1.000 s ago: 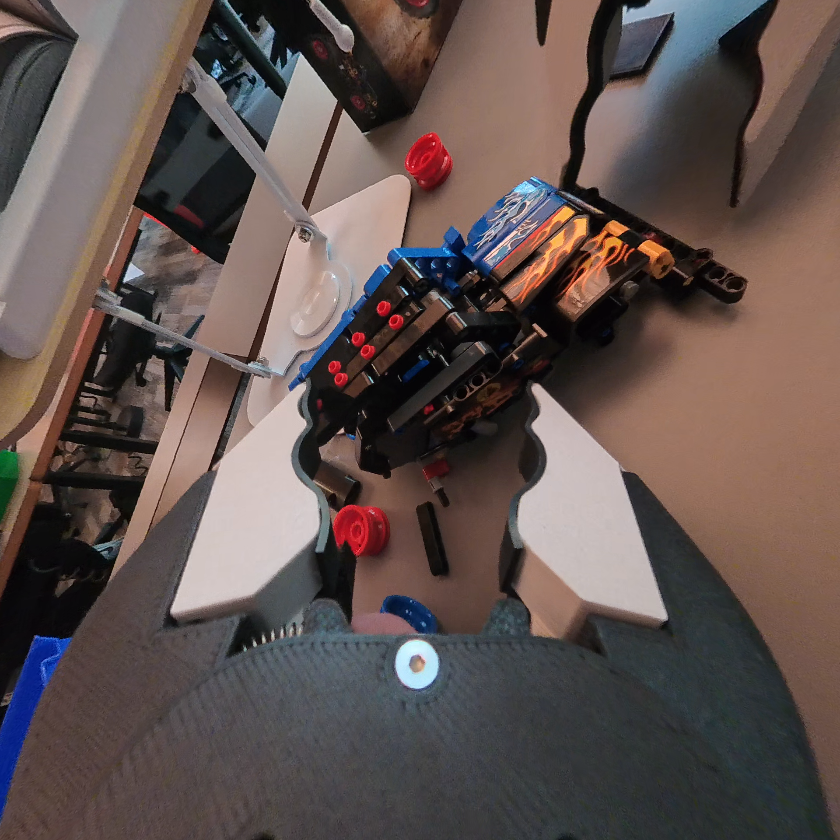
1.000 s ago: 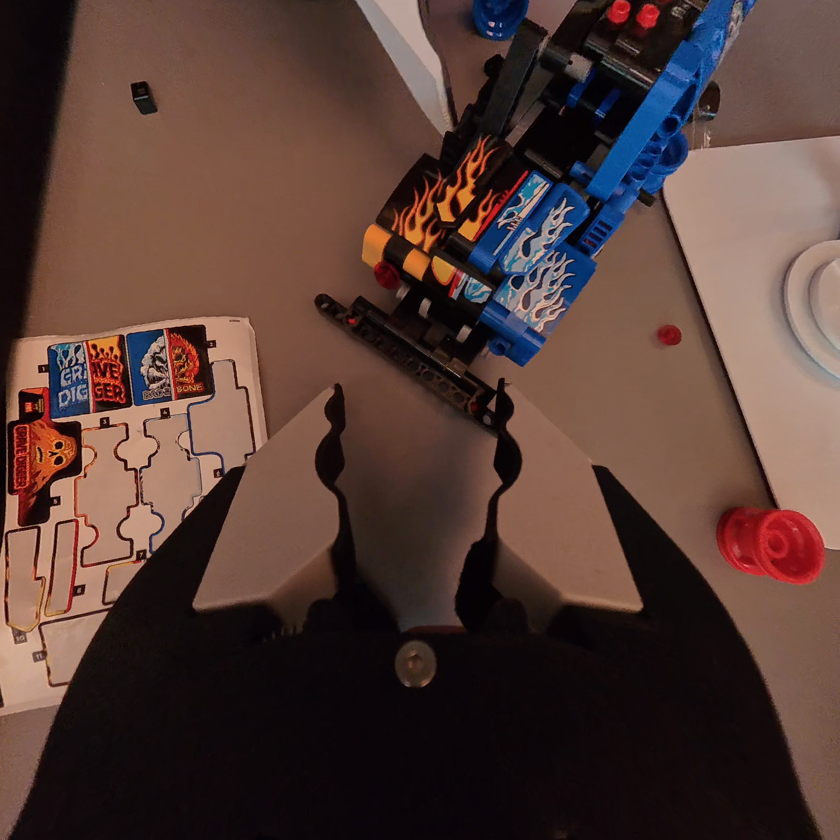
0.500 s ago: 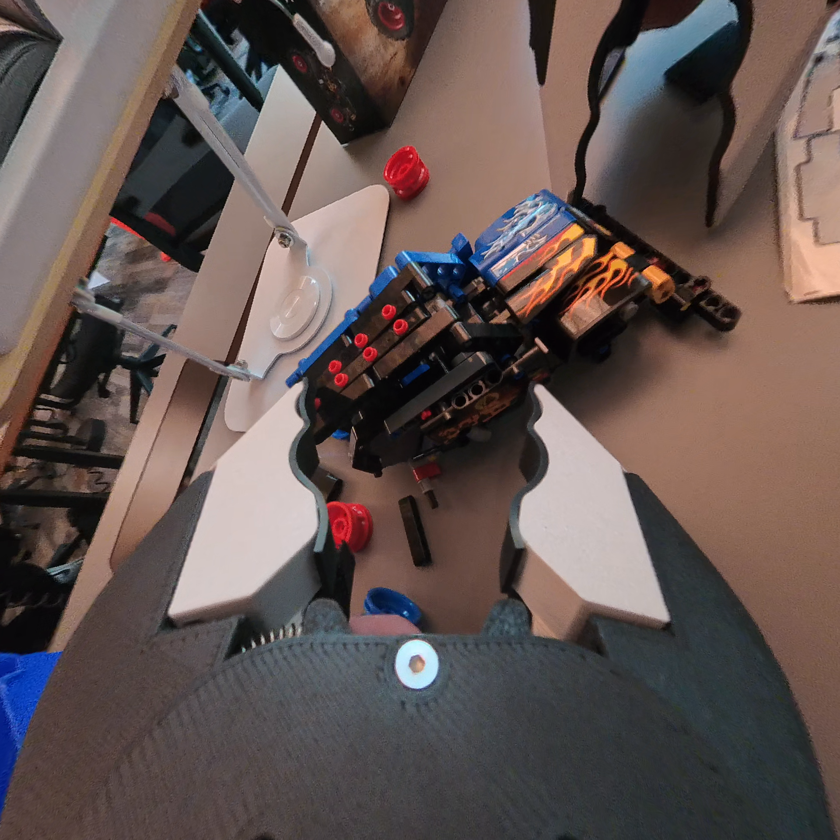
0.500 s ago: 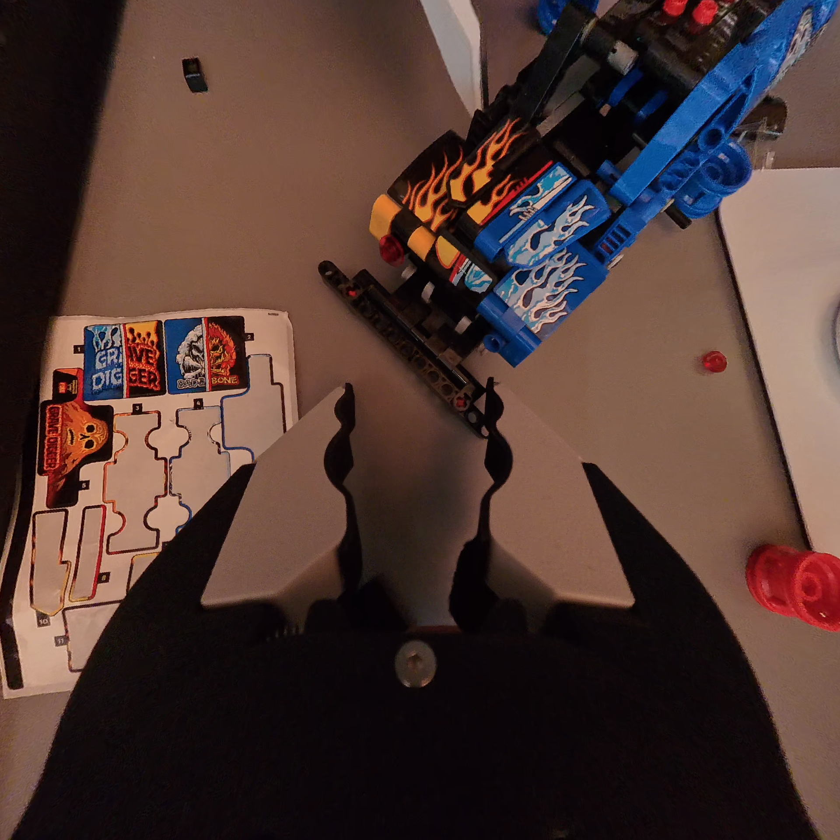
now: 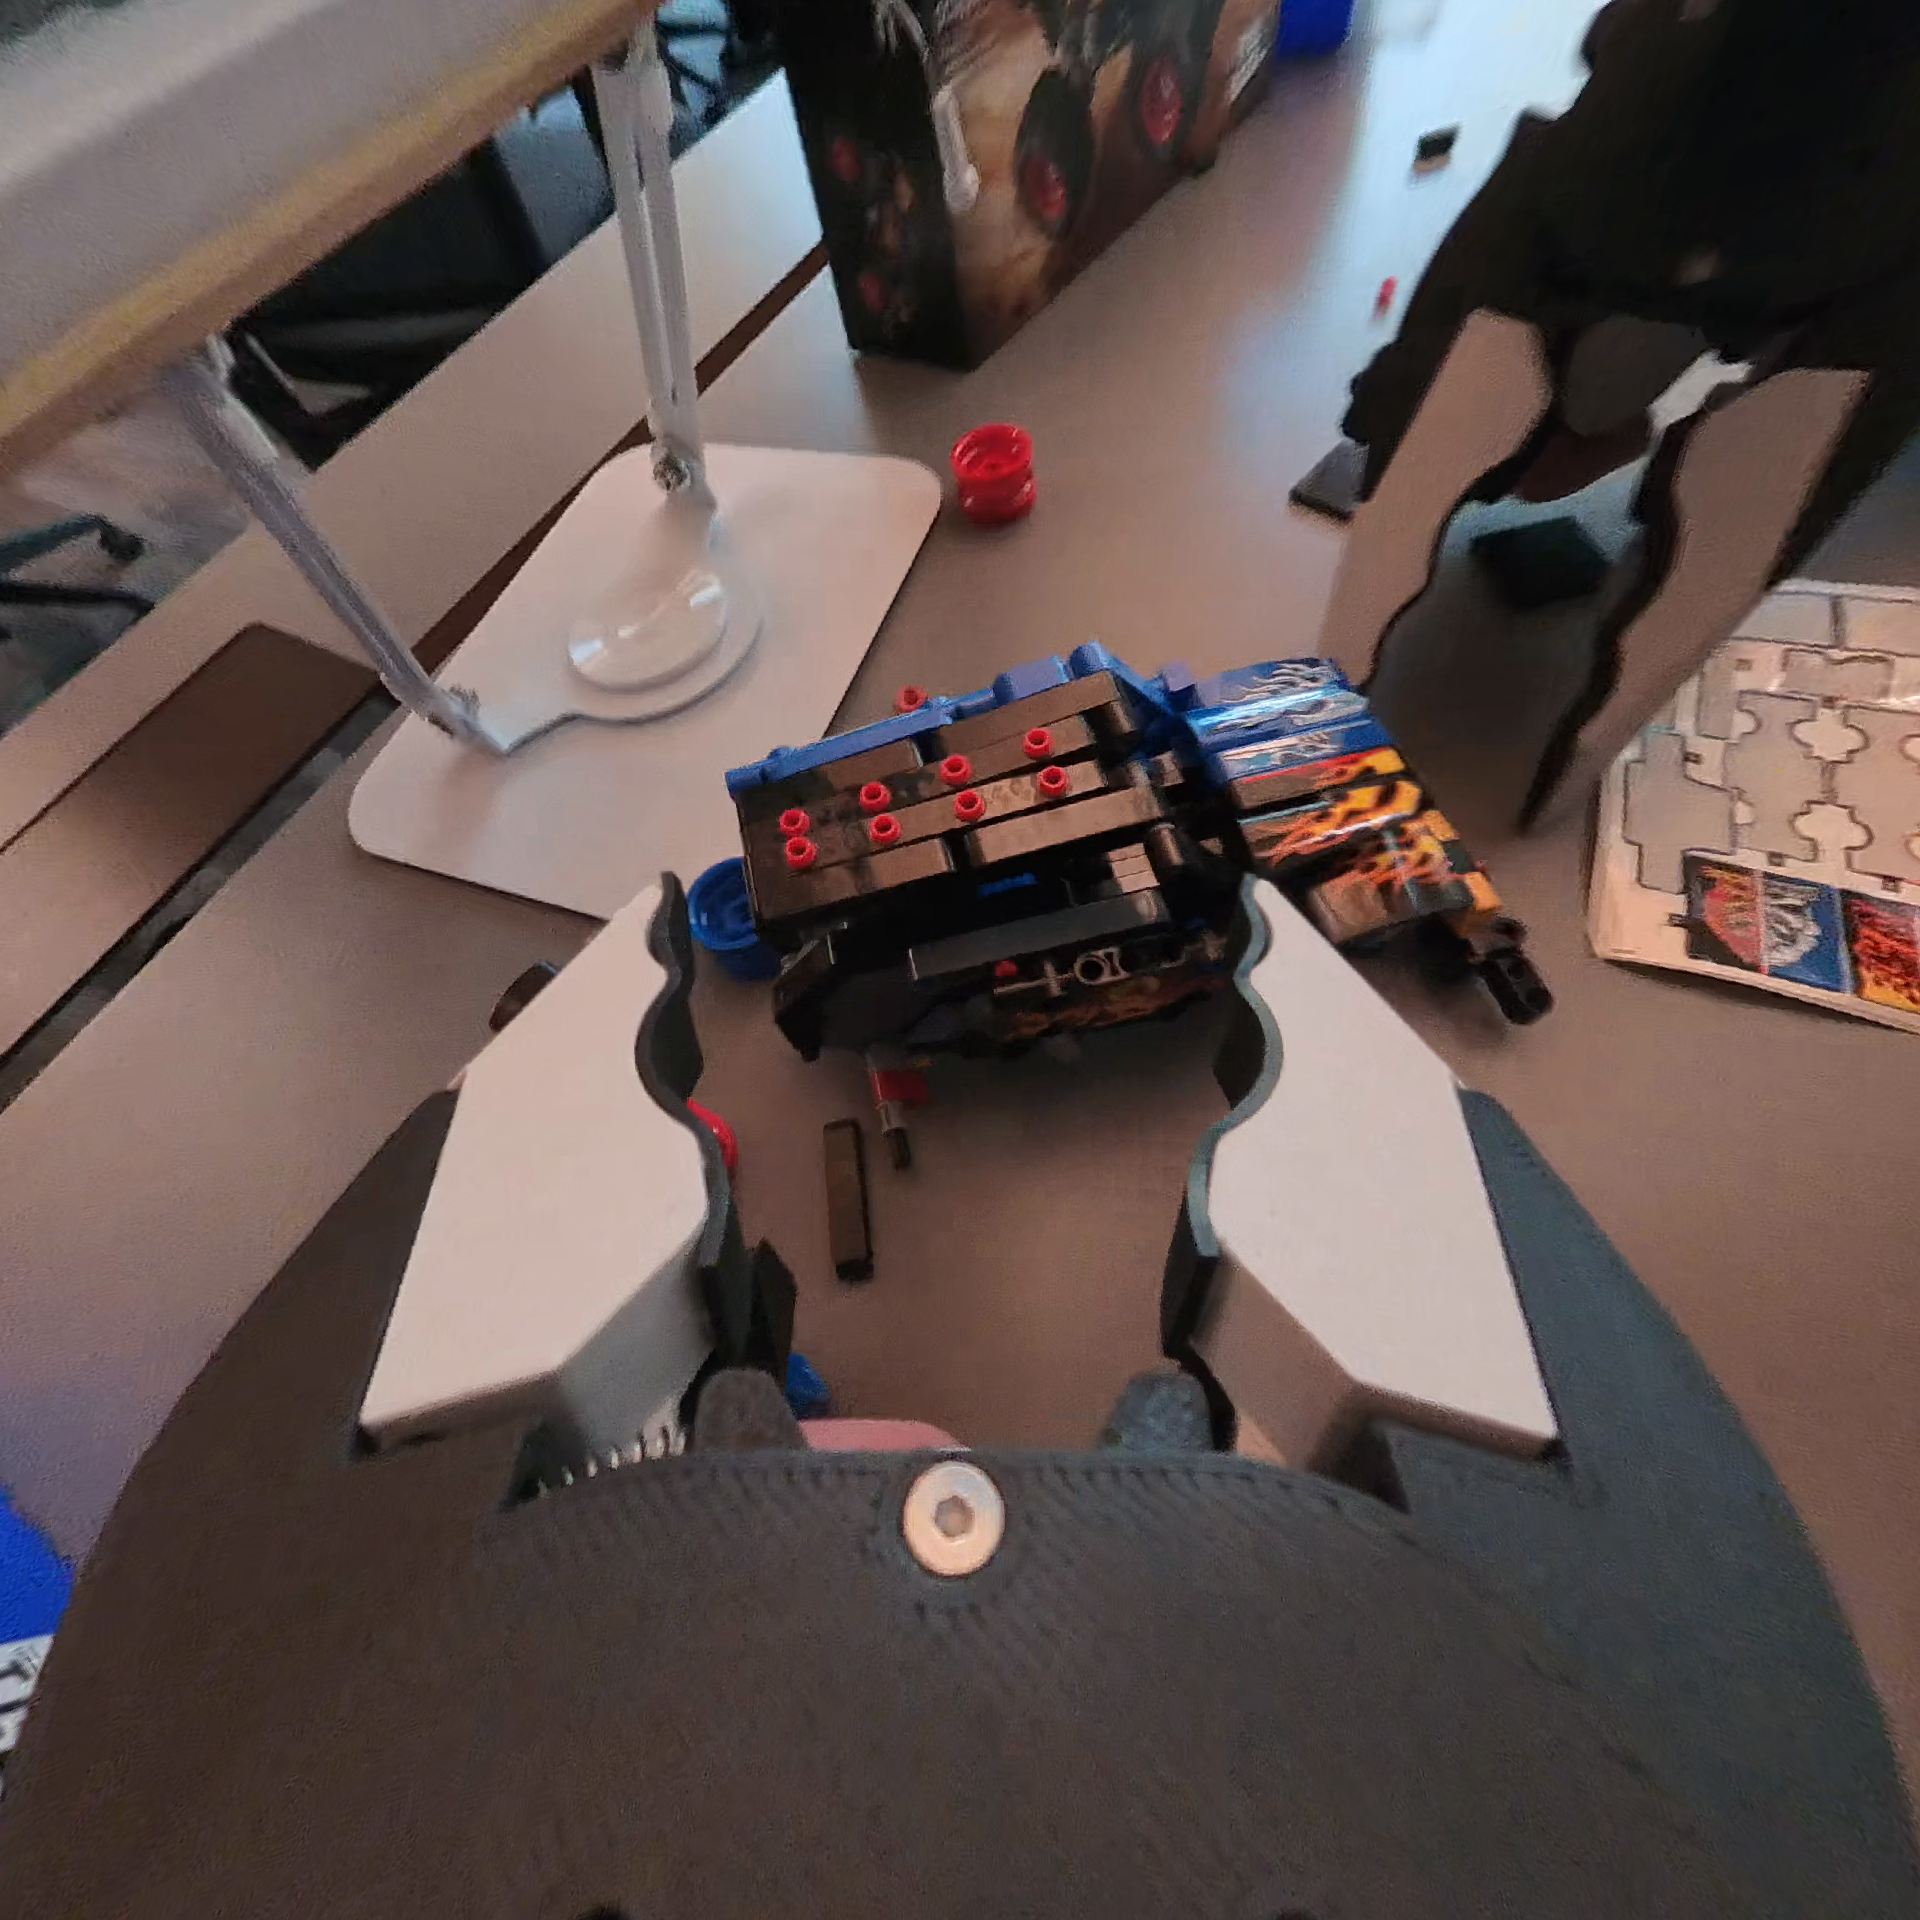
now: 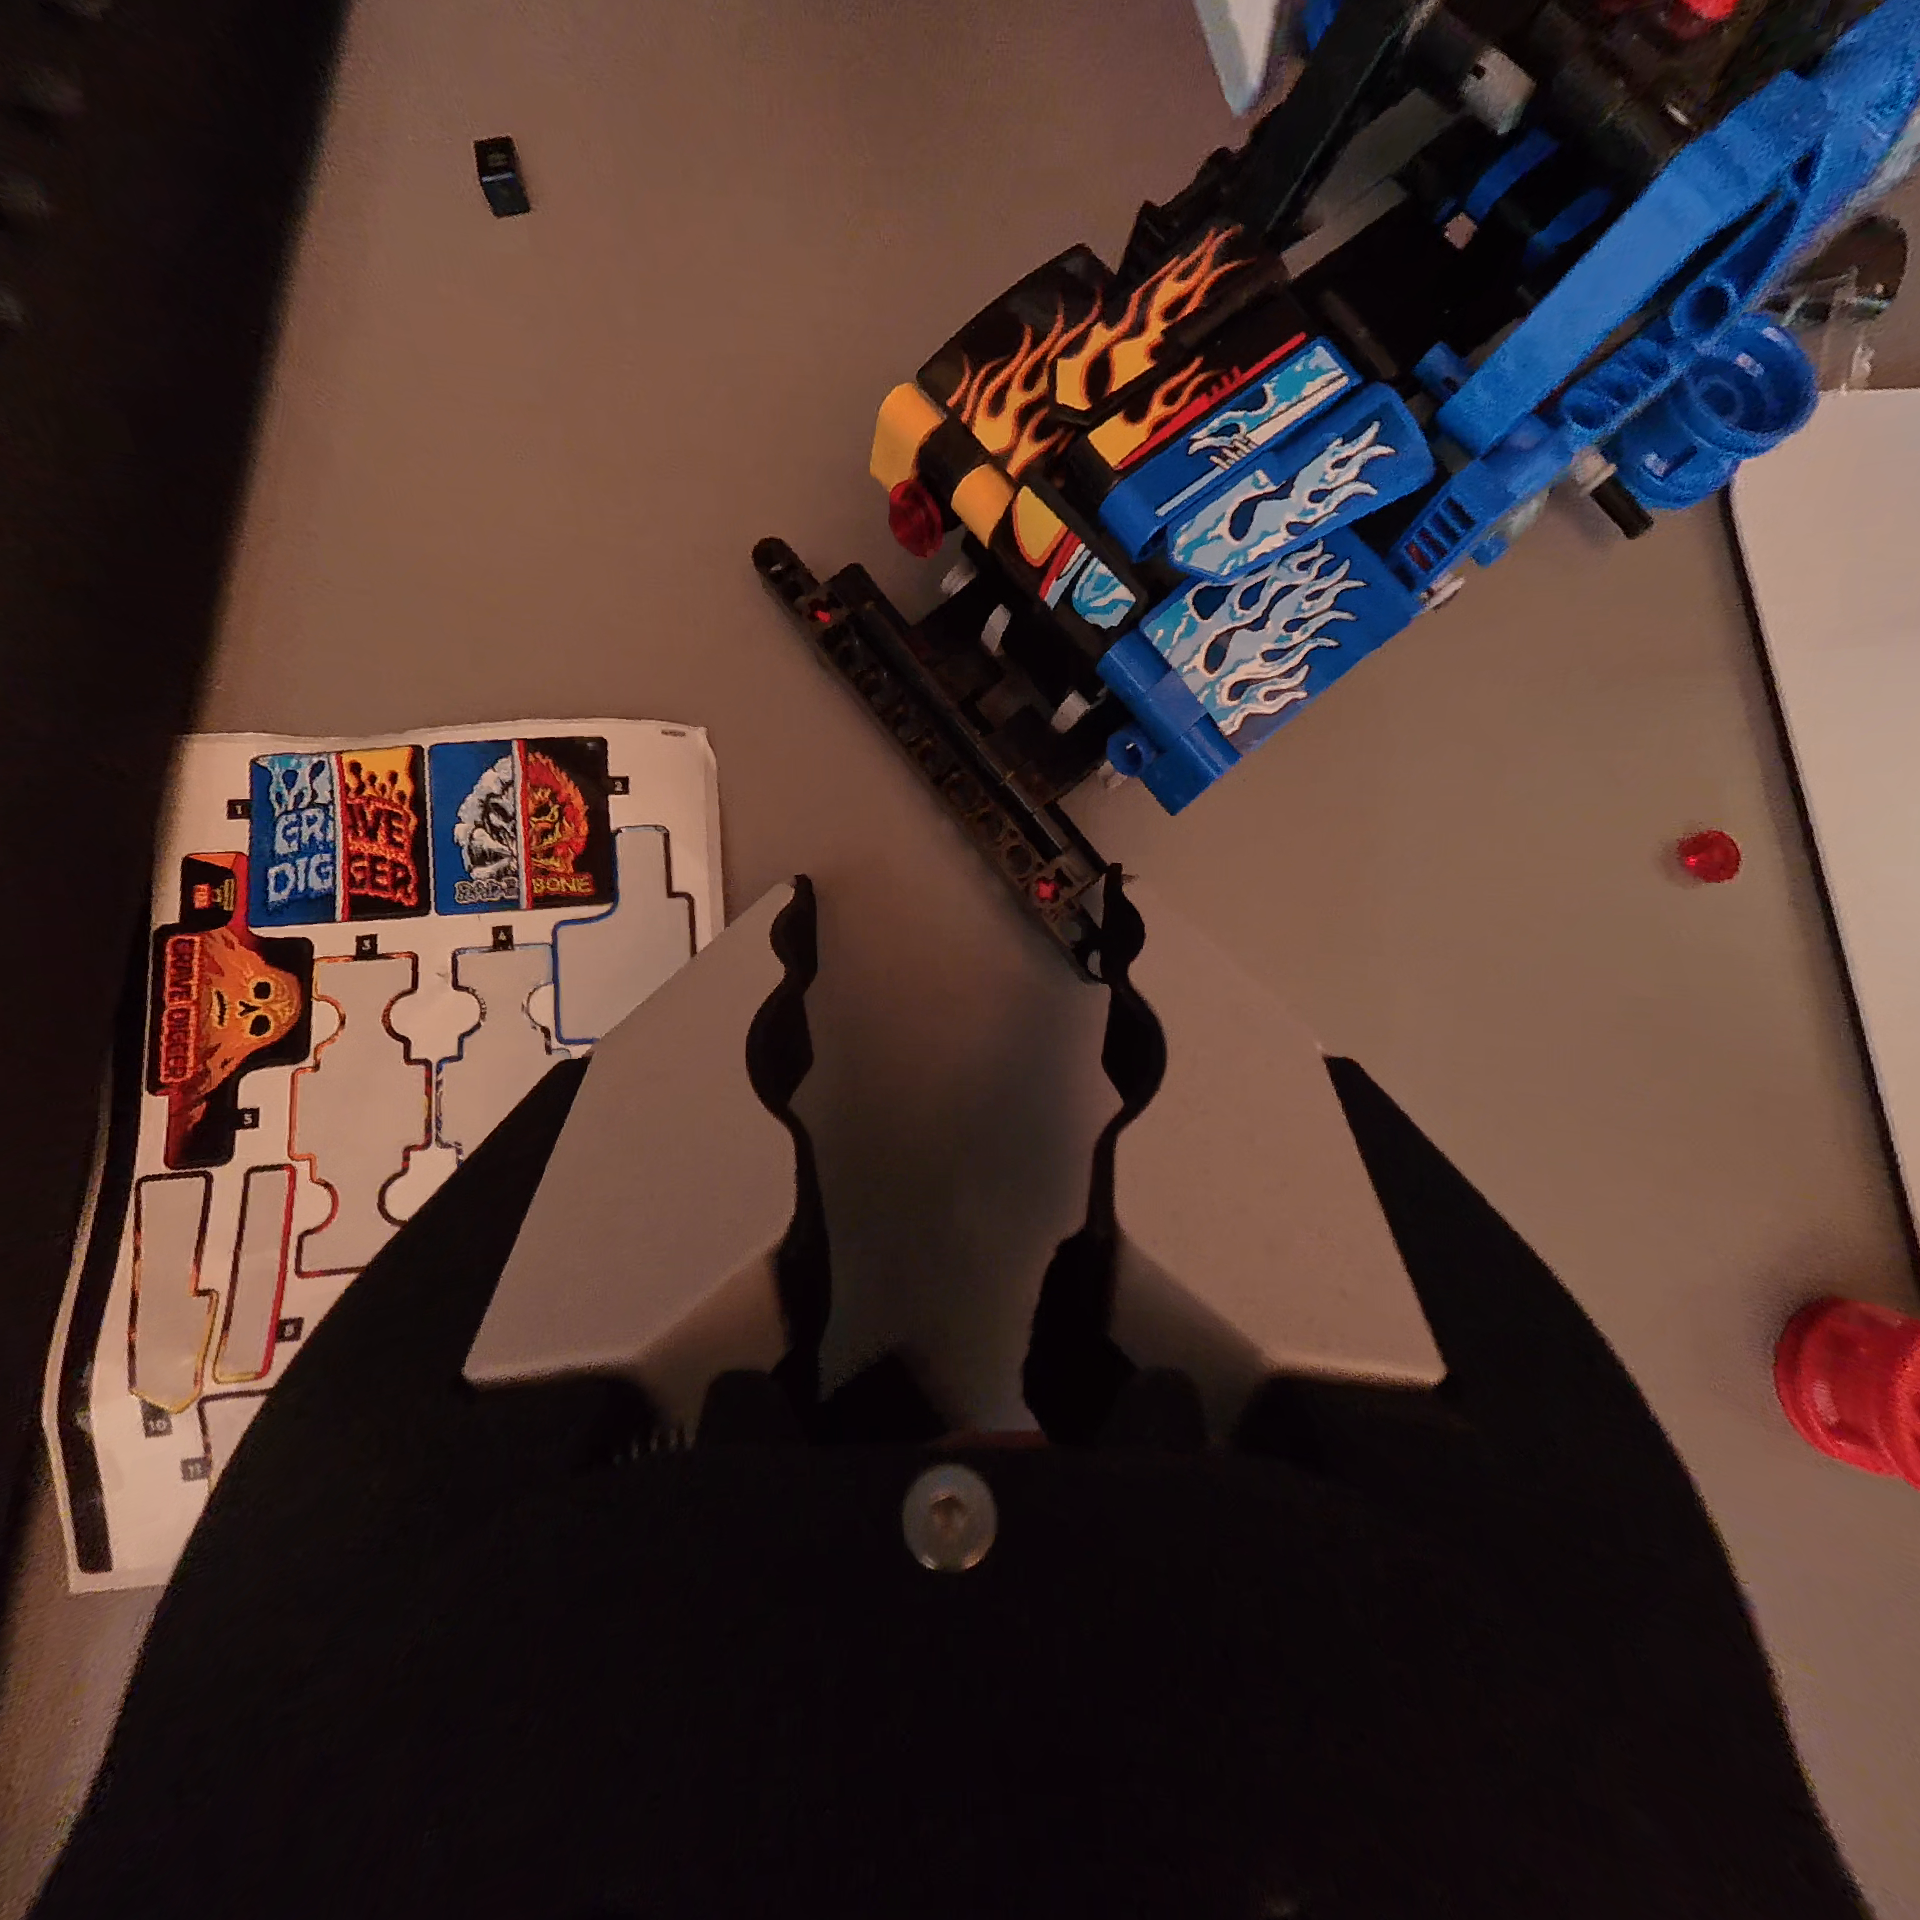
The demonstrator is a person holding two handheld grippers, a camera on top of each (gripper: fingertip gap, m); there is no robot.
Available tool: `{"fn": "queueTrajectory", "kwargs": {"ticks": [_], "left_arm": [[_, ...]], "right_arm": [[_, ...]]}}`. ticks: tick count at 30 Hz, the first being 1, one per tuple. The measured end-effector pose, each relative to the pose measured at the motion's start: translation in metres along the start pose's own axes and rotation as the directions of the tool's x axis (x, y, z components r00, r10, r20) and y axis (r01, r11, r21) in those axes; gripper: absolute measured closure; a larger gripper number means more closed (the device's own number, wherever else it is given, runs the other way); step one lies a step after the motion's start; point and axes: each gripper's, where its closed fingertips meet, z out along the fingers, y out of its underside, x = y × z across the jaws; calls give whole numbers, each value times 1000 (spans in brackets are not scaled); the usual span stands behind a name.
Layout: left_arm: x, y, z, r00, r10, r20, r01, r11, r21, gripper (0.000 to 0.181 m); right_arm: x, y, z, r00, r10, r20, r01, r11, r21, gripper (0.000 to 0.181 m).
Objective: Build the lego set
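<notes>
The partly built Lego truck (image 5: 1039,862), black and blue with flame stickers, lies on its side on the grey table. My left gripper (image 5: 956,914) is open and empty, with its fingertips on either side of the truck's near edge. My right gripper (image 6: 961,904) is open and empty. Its right fingertip is by the end of the truck's long black beam (image 6: 935,748). The truck (image 6: 1299,468) fills the upper right of the right wrist view. The right gripper also shows in the left wrist view (image 5: 1600,582), beyond the truck.
Loose parts lie near the left fingers: a black beam (image 5: 847,1195), a red-tipped pin (image 5: 896,1101), a blue hub (image 5: 727,920). Red hubs (image 5: 992,473) (image 6: 1849,1382), a red stud (image 6: 1707,857), a sticker sheet (image 6: 395,1039), a white lamp base (image 5: 644,665) and the set's box (image 5: 987,177) surround the truck.
The left wrist view has swung round, so the truck now sits level between the left fingers. The right gripper has moved closer to the truck's black beam. Both grippers stay open.
</notes>
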Motion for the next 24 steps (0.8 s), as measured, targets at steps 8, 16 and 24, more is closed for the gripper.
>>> {"fn": "queueTrajectory", "kwargs": {"ticks": [8,16,24], "left_arm": [[6,-8,16,1000,11,-18,-10,999,36,91],[17,-13,17,996,33,-85,-24,993,112,95],[21,-16,21,994,46,-104,-29,987,159,94]], "right_arm": [[-39,-28,18,992,-78,96,75,997,36,126],[1,-54,-31,990,105,92,-127,954,270,146],[21,-73,-10,998,25,-66,-6,963,270,145]]}}
